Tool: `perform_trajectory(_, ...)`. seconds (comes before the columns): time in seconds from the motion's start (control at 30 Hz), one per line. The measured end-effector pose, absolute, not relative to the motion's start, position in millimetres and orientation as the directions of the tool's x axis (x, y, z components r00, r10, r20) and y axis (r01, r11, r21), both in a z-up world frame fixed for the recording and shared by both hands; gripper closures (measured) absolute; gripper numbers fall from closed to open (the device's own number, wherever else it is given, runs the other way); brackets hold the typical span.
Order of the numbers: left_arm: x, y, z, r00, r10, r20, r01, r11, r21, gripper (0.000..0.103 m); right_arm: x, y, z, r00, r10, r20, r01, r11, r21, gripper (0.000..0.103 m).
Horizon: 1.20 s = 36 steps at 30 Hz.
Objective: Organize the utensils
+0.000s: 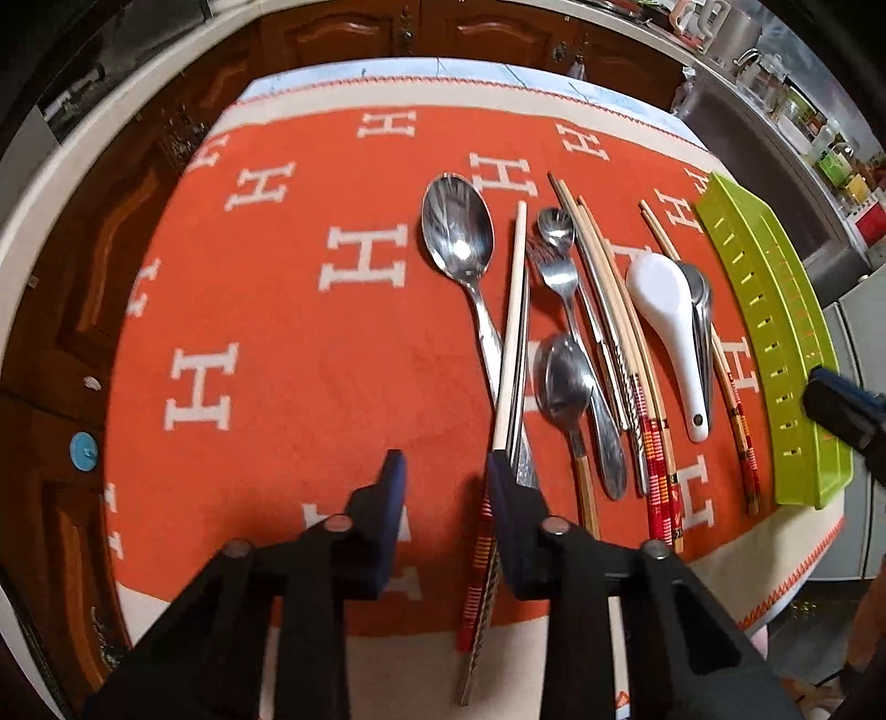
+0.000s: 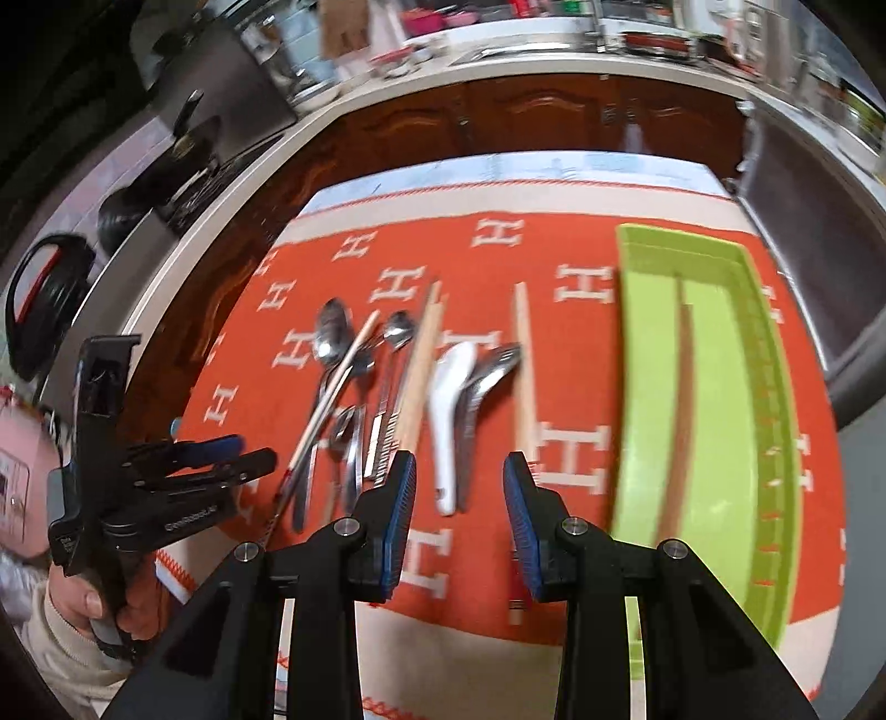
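Tablecloth: showing orange, patterned with white letter H shapes, edged by a cream border and orange zigzag stitching.
Utensil tray: showing lime green, with orange markings running along one wall.
Soup spoon: showing glossy white.
Large spoon, fork and small spoon: showing silver, reflecting light.
Chopsticks: showing pale tan along the shafts, banded red, orange and white at the thick ends.
Left gripper and right gripper: showing black frames, carrying dark blue finger pads.
Cabinets: showing dark reddish-brown wood.
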<state>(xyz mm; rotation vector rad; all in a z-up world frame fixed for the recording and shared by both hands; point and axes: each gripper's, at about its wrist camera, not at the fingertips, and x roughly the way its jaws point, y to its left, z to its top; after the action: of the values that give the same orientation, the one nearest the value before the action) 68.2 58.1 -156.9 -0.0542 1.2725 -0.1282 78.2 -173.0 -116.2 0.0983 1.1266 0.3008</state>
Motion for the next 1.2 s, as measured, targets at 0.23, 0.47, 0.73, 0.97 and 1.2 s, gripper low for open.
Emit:
perform_trajectory(0.23, 74, 59, -159, 0.273, -0.209, -0.939, 0.092, 0.977, -0.191, 0.077, 75, -140, -133, 0.337, 0.323, -0.885, -0.238, 0.938, 0.252, 0.070)
perform_trajectory(0.47, 91, 56, -170, 0.230, -0.267, -0.936, 0.106, 0.963, -0.248, 0.090, 75, -126, -146, 0.306, 0.334, -0.892, -0.250, 0.932, 0.263, 0.070)
perform_trajectory(0.73, 97, 54, -178, 0.239, -0.278, -0.930, 0.107, 0.960, -0.260, 0.091, 79, -118, -157, 0.281, 0.334, -0.900, -0.248, 0.931, 0.268, 0.070)
perform_trajectory(0.97, 104, 58, -179, 0.246, -0.317, -0.916, 0.102, 0.948, -0.301, 0.096, 80, -104, -164, 0.254, 0.362, -0.897, -0.254, 0.920, 0.300, 0.070)
perform_trajectory(1.2, 84, 70, -173, 0.288, -0.292, -0.912, 0.071, 0.956, -0.284, 0.100, 81, -88, -171, 0.219, 0.426, -0.878, -0.237, 0.896, 0.376, 0.070)
